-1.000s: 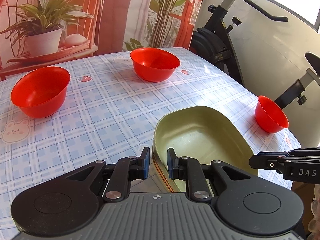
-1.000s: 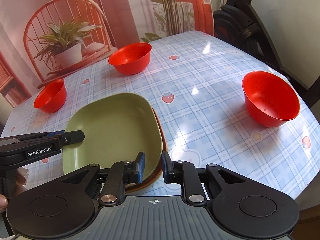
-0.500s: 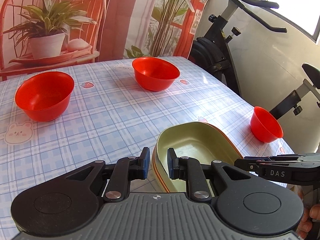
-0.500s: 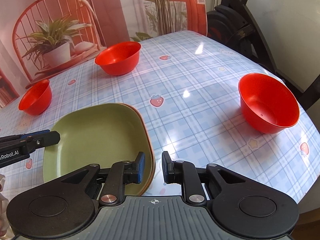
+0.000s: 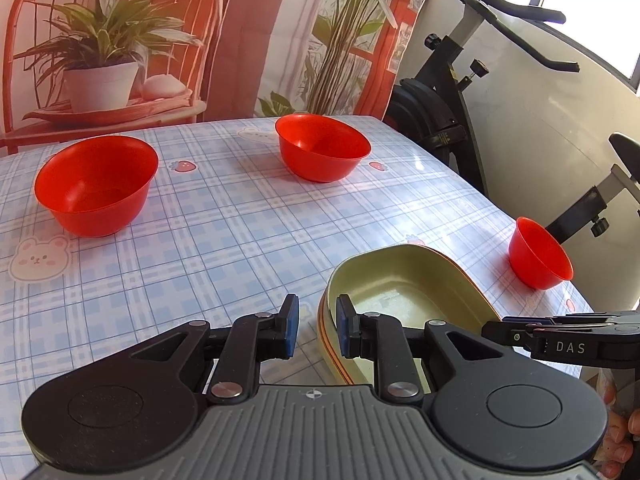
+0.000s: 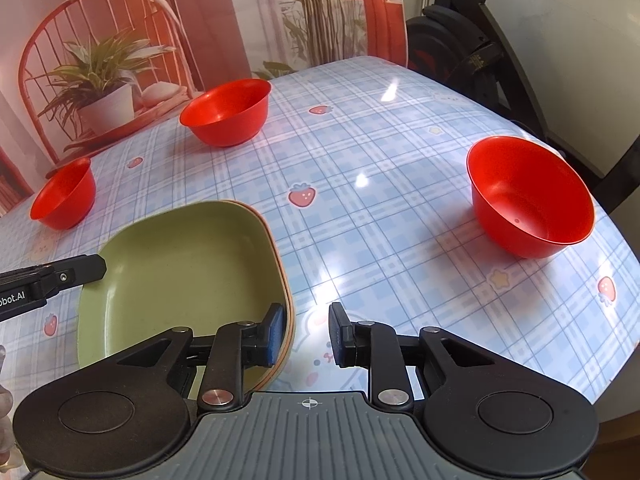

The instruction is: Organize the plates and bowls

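While the plate stack [image 6: 180,272] (green on orange) sits done at the bench [image 6: 380,220] edge | left gripper [image 5: 316,328] fingers apart, astride its rim, unclamped | right gripper [image 6: 306,332] fingers just opening likewise | right bowl [image 6: 528,208], left bowl [image 6: 64,196], far bowl [image 6: 224,112] well apart, seemingly still to nest

Green plate [image 6: 188,276]: near edge hidden behind the body of the right hand-held gripper [image 6: 305,334]; the plates stacked beneath show only as thin orange rims, their number not determinable. Left hand-held gripper [image 6: 52,278], right wrist view: cut by the left picture edge, lettering partly lost, fingertip spacing not readable. Person's fingers [image 5: 618,440]: cropped at the lower right corner, blurred.
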A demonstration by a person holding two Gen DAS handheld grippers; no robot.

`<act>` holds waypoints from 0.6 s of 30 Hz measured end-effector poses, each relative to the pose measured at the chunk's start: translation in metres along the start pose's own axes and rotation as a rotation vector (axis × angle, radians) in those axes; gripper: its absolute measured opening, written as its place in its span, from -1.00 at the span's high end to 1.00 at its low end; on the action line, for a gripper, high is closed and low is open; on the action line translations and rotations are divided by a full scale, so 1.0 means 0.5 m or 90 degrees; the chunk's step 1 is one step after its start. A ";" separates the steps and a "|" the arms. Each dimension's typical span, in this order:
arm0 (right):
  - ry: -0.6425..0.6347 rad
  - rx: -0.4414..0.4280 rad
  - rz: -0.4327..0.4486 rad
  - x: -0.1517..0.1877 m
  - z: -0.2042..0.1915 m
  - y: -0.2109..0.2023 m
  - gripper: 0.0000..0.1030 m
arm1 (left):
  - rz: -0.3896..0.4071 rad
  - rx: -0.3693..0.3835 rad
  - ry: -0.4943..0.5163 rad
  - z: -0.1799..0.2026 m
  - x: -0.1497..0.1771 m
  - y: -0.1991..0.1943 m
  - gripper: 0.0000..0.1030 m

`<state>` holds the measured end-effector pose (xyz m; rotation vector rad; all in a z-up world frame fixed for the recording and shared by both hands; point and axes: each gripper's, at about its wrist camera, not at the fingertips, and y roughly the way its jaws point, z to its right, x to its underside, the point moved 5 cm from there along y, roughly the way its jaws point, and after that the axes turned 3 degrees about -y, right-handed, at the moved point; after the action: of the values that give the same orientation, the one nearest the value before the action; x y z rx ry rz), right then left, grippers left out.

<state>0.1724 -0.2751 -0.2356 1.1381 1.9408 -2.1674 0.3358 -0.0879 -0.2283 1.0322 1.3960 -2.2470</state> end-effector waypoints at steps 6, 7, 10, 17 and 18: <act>0.000 0.000 -0.002 -0.008 0.000 0.002 0.57 | -0.005 0.001 0.001 -0.002 -0.001 0.004 0.55; -0.002 0.001 0.000 -0.010 -0.001 0.001 0.58 | -0.009 -0.001 0.002 -0.003 0.001 0.007 0.51; -0.002 0.005 0.012 -0.011 0.000 -0.004 0.60 | -0.019 -0.010 -0.007 -0.007 0.010 0.014 0.43; -0.001 -0.001 0.008 -0.009 -0.001 0.003 0.59 | -0.017 -0.008 -0.014 -0.011 0.011 0.005 0.43; -0.002 -0.001 0.007 -0.009 -0.002 0.004 0.59 | -0.017 -0.008 -0.014 -0.012 0.010 0.005 0.43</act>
<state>0.1770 -0.2767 -0.2353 1.1431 1.9299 -2.1598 0.3360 -0.0833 -0.2350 0.9870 1.4200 -2.2585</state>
